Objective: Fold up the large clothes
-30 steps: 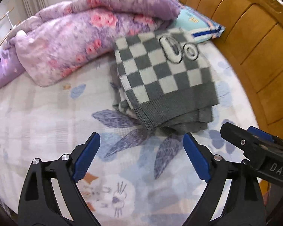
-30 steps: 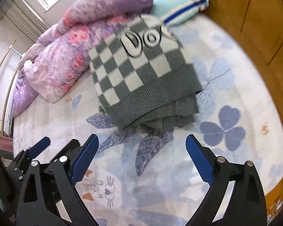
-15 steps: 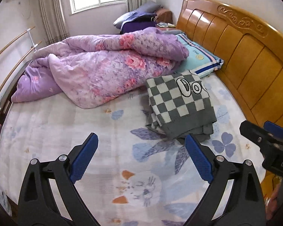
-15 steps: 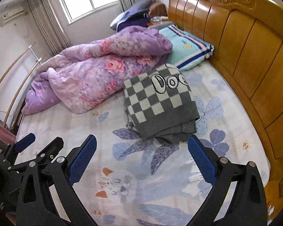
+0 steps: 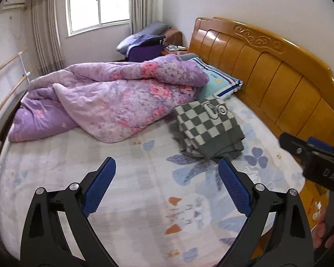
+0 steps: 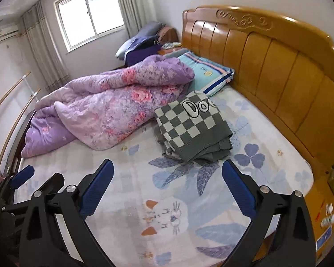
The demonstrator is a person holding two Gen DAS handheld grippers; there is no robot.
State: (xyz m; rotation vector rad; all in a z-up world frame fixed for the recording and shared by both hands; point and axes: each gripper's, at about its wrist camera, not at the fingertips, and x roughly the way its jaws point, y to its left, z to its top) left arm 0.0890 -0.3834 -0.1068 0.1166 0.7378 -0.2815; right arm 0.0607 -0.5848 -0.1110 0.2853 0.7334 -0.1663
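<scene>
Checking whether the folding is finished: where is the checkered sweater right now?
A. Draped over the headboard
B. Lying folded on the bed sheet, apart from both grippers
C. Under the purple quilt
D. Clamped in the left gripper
B: the checkered sweater lies folded on the bed sheet, with the left gripper and right gripper both open and apart from it.

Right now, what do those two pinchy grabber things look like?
The left gripper and the right gripper match: black plastic frames with cut-out holes, silver screws, and blue textured pads inside each finger. White "DAS" lettering marks the right one's side.
</scene>
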